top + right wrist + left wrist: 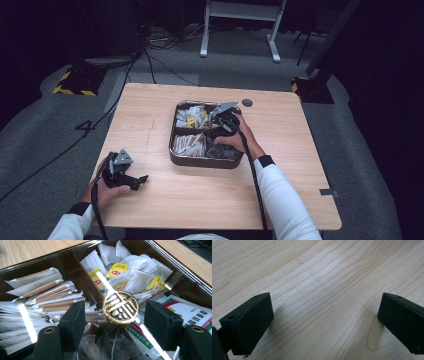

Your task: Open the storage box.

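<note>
A dark compartment box (pixel 172 150) stands mid-table, with a round gold knob (pixel 121 307) at its centre. The knob seems to sit on a clear lid that reflects streaks of light. My right gripper (pixel 117 313) hangs over the box (pixel 175 265) with one jaw on each side of the knob and gaps between; it is open. From above, the right gripper (pixel 220 119) is over the box's middle. My left gripper (pixel 140 180) rests near the table's front left, open over bare wood (pixel 325 322).
Inside the box are yellow-tagged tea bags (pixel 135 277), paper sugar sticks (pixel 45 290) and printed packets (pixel 192 312). A dark round disc (pixel 247 103) lies on the table behind the box. Cables and a white stand (pixel 240 20) are on the floor beyond.
</note>
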`<state>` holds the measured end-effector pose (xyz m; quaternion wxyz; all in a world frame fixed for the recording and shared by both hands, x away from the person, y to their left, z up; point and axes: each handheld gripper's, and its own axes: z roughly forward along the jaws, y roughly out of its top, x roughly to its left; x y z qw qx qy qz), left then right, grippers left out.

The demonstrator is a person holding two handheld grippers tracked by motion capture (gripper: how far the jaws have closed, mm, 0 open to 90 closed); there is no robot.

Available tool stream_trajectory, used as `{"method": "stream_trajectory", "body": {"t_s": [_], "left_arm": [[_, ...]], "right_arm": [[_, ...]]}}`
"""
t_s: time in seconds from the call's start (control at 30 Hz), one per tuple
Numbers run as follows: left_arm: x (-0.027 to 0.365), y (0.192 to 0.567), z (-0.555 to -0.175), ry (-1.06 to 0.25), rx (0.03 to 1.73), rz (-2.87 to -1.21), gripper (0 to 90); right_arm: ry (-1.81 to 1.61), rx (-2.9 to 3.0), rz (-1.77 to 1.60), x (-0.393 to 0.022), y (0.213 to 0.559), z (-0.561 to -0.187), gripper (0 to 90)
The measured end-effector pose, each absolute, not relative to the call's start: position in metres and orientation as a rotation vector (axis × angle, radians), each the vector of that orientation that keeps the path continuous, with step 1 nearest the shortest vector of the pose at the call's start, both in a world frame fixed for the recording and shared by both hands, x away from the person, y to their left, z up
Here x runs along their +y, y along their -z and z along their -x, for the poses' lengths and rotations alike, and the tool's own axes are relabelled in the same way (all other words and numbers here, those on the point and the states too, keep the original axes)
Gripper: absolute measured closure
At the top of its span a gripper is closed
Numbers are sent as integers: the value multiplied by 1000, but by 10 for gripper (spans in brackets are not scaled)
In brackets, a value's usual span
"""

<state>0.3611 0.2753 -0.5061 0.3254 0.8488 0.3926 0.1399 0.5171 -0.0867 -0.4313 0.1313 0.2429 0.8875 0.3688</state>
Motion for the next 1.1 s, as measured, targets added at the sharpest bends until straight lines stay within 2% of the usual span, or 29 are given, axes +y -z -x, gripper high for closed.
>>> {"method": "stream_trajectory", "body": {"t_s": [0.23,0.57,1.1], "left_arm": [[275,506,-361,-367,1029,-2225,6],[275,506,-361,-363,1034,-2223,6],[275,506,-361,-362,1034,-2223,6]], "right_arm": [[-1060,2592,-725,-82,436,-521,385],[-1089,2574,-772,-80,437,-526,585],[-1065,2562,-747,-79,435,-525,590]]}}
